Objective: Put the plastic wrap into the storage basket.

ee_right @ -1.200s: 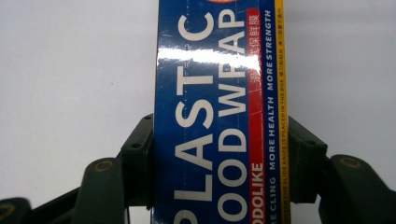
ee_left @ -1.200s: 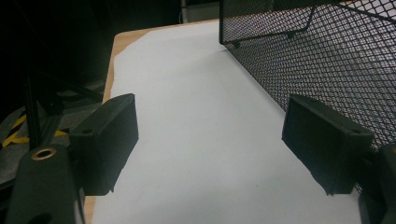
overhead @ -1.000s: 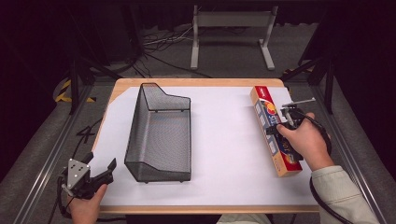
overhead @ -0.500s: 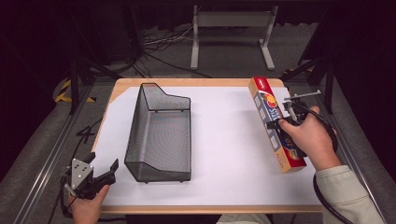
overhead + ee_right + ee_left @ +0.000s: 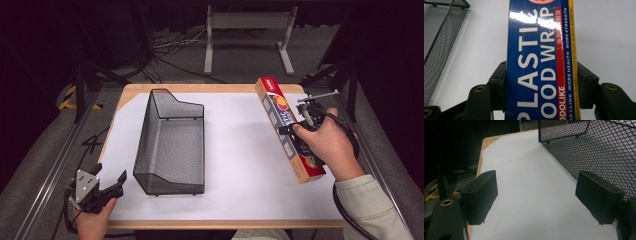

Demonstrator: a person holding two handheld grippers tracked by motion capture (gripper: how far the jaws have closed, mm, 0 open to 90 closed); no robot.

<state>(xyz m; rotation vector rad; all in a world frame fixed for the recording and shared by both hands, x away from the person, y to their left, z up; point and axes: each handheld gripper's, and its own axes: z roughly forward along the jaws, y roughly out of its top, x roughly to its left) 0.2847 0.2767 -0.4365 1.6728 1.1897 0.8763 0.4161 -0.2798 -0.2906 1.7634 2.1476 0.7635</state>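
At the left near corner of the table, the left gripper (image 5: 107, 187) rests in the person's left hand (image 5: 92, 220), and its two black jaws stand wide apart with nothing between them. In the left gripper view, the left gripper (image 5: 536, 197) looks along the white sheet (image 5: 524, 182), with the mesh wall of the basket (image 5: 599, 152) just beside one jaw but not touching it.

The black wire basket (image 5: 172, 142) stands on the white sheet (image 5: 245, 150) in the left half of the table, its long side running away from the person. It is well apart from the box.

At the right side, the right gripper (image 5: 300, 127) pinches a long box of plastic food wrap (image 5: 285, 125) across its narrow width, around the middle of its length. The box is tilted, with its far end higher, and the person's right hand (image 5: 327, 145) covers part of its near half. In the right gripper view, the right gripper (image 5: 541, 85) has both pads pressed against the two side edges of the blue box (image 5: 539, 62), above the white sheet.
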